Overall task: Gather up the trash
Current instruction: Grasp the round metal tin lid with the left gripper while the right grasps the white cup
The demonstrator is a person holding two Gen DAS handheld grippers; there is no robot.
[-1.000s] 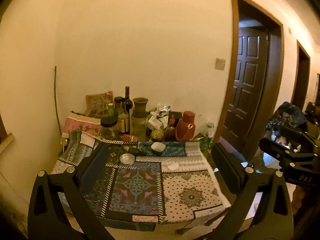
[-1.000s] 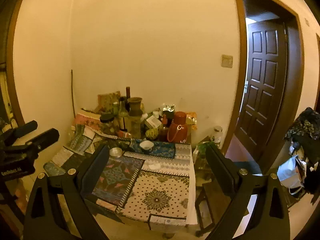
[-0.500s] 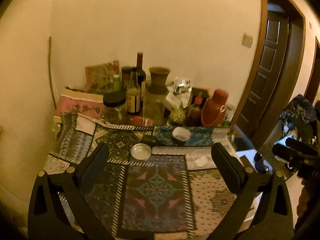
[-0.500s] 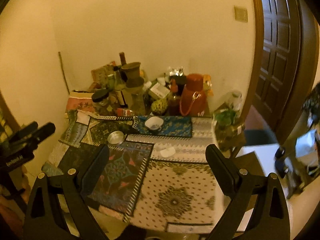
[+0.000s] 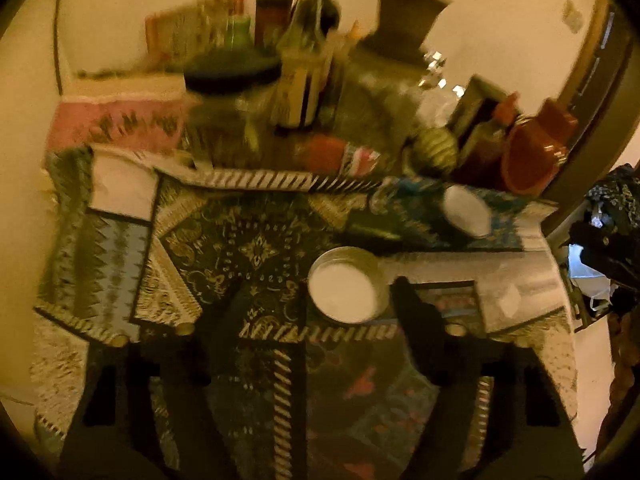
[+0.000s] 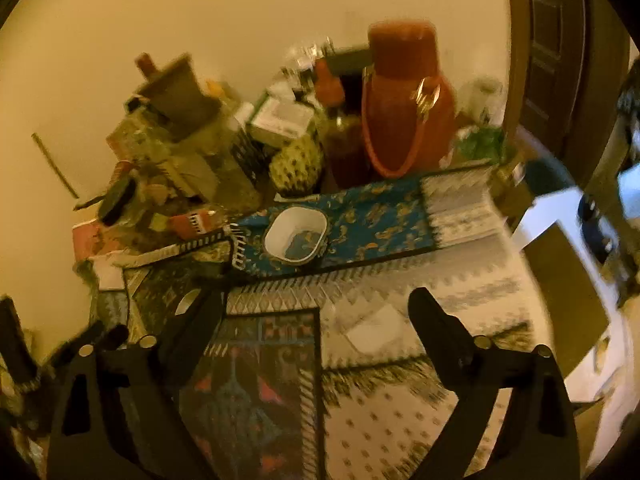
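Observation:
A table covered in patterned cloths (image 5: 256,248) holds the trash. A round metal tin lid (image 5: 347,285) lies just ahead of my left gripper (image 5: 320,304), which is open and empty above the cloth. A white scrap of paper (image 6: 374,330) lies flat on the pale cloth between the open fingers of my right gripper (image 6: 316,300), which is empty. The same scrap shows at the right of the left wrist view (image 5: 509,300). A small white bowl (image 6: 295,236) sits on the blue cloth beyond it. Both views are blurred.
Bottles, jars and a brown vase (image 5: 408,16) crowd the back of the table against the wall. A red thermos jug (image 6: 404,96) stands at the back right. A dark wooden door (image 6: 560,60) is to the right. The left gripper (image 6: 24,360) shows at the right wrist view's left edge.
Both grippers have moved forward and down toward the table. The tin lid and the paper scrap now lie close before the fingers. Both grippers stay open.

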